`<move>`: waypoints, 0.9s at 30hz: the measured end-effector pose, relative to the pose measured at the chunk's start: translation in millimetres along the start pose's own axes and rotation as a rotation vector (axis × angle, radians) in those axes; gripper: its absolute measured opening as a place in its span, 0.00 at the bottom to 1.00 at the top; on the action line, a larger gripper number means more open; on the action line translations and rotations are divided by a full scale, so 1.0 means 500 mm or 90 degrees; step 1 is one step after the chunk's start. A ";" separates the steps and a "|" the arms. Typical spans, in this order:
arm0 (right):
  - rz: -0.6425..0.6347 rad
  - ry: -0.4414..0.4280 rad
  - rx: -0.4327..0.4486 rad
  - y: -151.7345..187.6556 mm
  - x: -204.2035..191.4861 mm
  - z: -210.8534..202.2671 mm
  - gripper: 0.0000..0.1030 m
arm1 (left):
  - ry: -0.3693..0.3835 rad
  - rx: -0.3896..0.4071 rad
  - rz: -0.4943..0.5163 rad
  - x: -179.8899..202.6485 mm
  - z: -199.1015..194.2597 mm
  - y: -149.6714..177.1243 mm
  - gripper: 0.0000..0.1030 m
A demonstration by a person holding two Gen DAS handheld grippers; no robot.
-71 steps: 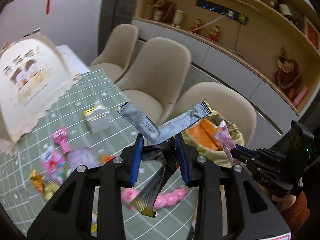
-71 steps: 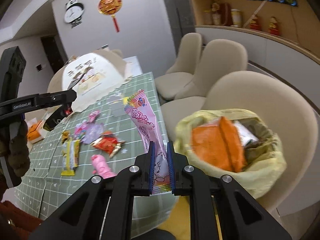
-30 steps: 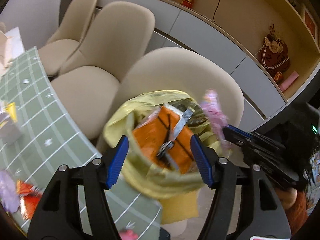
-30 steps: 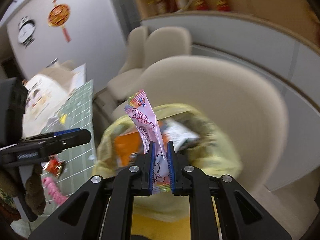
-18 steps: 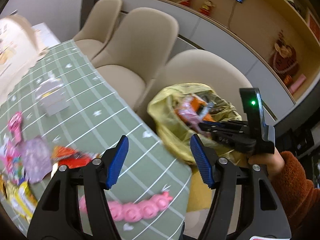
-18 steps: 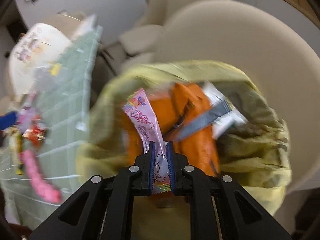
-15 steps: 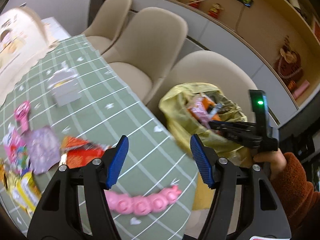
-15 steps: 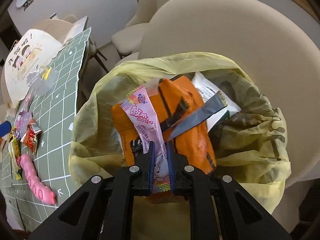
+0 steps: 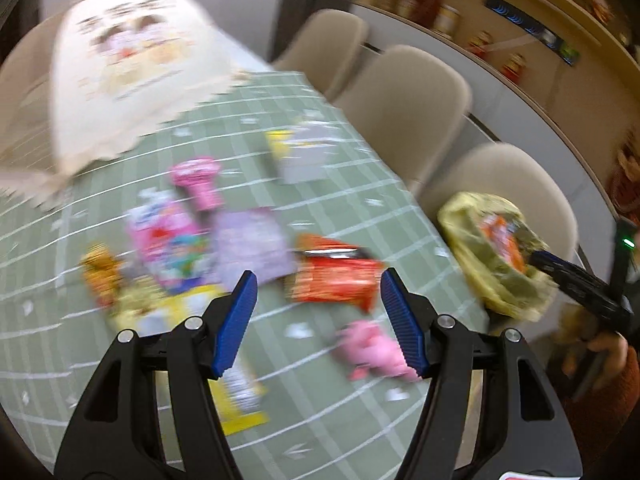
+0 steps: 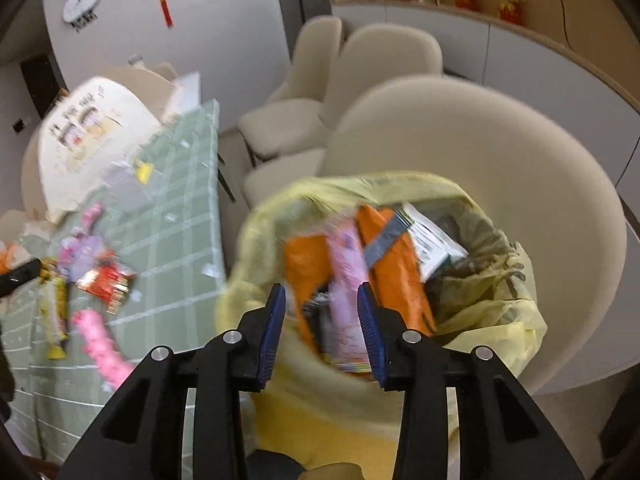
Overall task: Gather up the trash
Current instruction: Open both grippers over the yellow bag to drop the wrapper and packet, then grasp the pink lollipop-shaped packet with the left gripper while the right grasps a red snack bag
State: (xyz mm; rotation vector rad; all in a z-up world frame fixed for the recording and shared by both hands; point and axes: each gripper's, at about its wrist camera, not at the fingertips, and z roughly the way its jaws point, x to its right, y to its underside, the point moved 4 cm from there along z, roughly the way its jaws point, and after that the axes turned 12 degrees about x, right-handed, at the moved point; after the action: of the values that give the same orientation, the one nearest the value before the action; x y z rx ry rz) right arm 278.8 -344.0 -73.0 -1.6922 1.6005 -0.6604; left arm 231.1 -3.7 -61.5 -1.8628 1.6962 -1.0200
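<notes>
Both grippers spread wide, holding nothing.
The right gripper point(image 10: 322, 330) hangs over the yellow trash bag point(image 10: 516, 312), where a pink wrapper point(image 10: 346, 280) lies; the left gripper point(image 9: 318, 320) hovers above a red wrapper point(image 9: 336, 274) on the counter point(image 9: 360, 412).

Beige chairs point(image 10: 384, 64) line a white wall bearing a clock point(image 10: 82, 0).

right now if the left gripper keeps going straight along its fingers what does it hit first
Most likely the red-orange snack wrapper lying on the green tablecloth: it sits in the gap of the open left gripper. The view is blurred, so depth is uncertain.
</notes>
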 end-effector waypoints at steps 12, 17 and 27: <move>-0.034 -0.141 0.059 0.030 -0.199 -0.048 0.49 | -0.168 0.026 -0.092 -0.241 -0.086 0.032 0.59; -0.079 -0.164 0.034 0.059 -0.253 -0.043 0.52 | -0.155 0.013 -0.112 -0.252 -0.077 0.050 0.59; -0.081 -0.142 0.013 0.078 -0.256 -0.033 0.52 | -0.085 0.016 -0.140 -0.215 -0.033 0.014 0.59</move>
State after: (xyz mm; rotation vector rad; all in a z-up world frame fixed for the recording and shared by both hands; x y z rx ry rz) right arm 228.3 -219.1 -80.1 -1.7955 1.3351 -0.5262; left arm 215.6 102.2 -81.2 -2.0867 1.4208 -0.9690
